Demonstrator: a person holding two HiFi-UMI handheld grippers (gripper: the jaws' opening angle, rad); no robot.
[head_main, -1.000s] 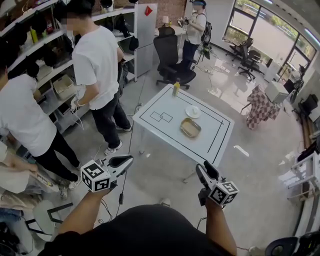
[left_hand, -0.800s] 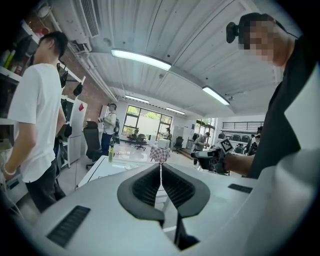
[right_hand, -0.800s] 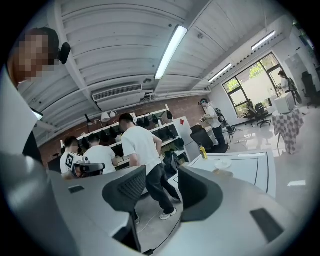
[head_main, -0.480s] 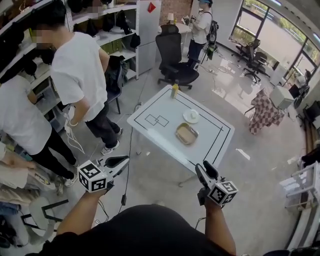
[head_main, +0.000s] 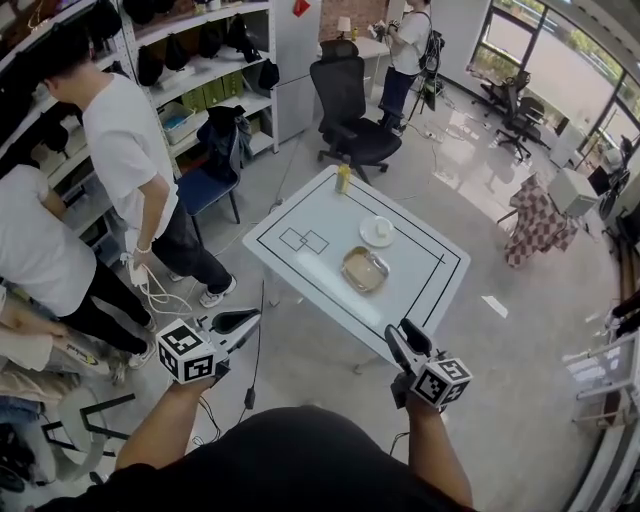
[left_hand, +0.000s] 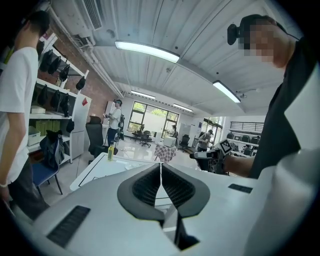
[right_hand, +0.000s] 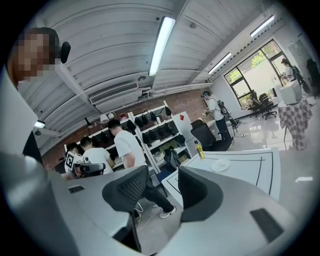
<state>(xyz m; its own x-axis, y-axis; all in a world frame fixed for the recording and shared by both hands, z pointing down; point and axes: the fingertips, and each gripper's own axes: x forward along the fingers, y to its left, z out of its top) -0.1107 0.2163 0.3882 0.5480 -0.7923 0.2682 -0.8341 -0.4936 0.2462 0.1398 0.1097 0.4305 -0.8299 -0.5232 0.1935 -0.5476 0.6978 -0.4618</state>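
Ahead, bottle (head_main: 343, 178), plate (head_main: 378, 231), pan (head_main: 363, 270) on table (head_main: 318, 208).

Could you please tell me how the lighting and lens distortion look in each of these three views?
Head view: even daylight, window glare on the glossy floor, edges bowed. Left gripper view: strong fisheye, dark corners, ceiling lamp bright but not smeared. Right gripper view: same fisheye, ceiling tube and window overexposed.
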